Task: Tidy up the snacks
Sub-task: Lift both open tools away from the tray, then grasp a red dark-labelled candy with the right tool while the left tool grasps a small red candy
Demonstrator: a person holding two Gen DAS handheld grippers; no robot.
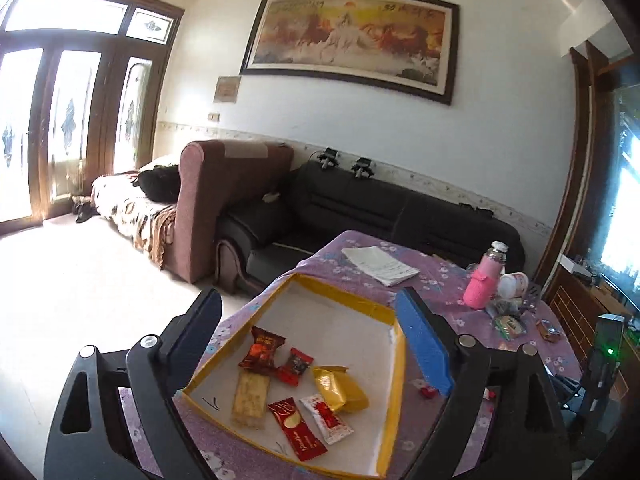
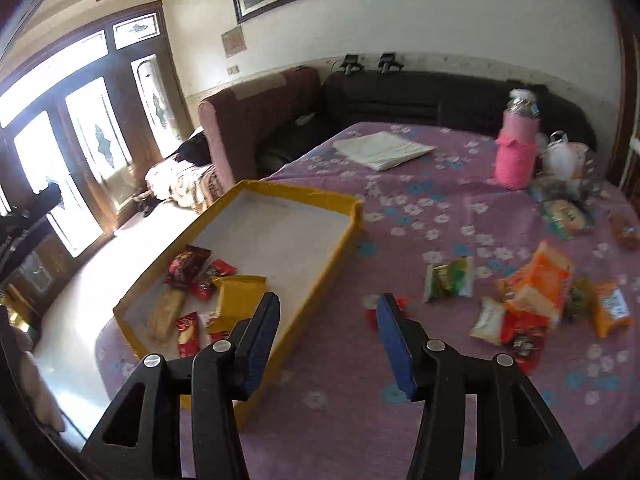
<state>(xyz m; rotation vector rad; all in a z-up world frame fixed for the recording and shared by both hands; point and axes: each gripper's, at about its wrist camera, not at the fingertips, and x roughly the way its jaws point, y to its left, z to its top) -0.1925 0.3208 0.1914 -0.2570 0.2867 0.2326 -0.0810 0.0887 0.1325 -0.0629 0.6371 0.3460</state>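
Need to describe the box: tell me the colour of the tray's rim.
Yellow rim, white inside; clearest in the right wrist view.

A home living room. Against the far wall stand a black sofa (image 1: 384, 208) and a maroon armchair (image 1: 224, 196), with a large framed painting (image 1: 352, 40) of horses hung above. At far left, tall wooden doors (image 1: 72, 112) with patterned glass let in bright daylight. A near table under a purple flowered cloth (image 2: 420, 216) holds a pink bottle (image 2: 516, 156), papers (image 2: 384, 150) and scattered snacks (image 2: 536, 292)
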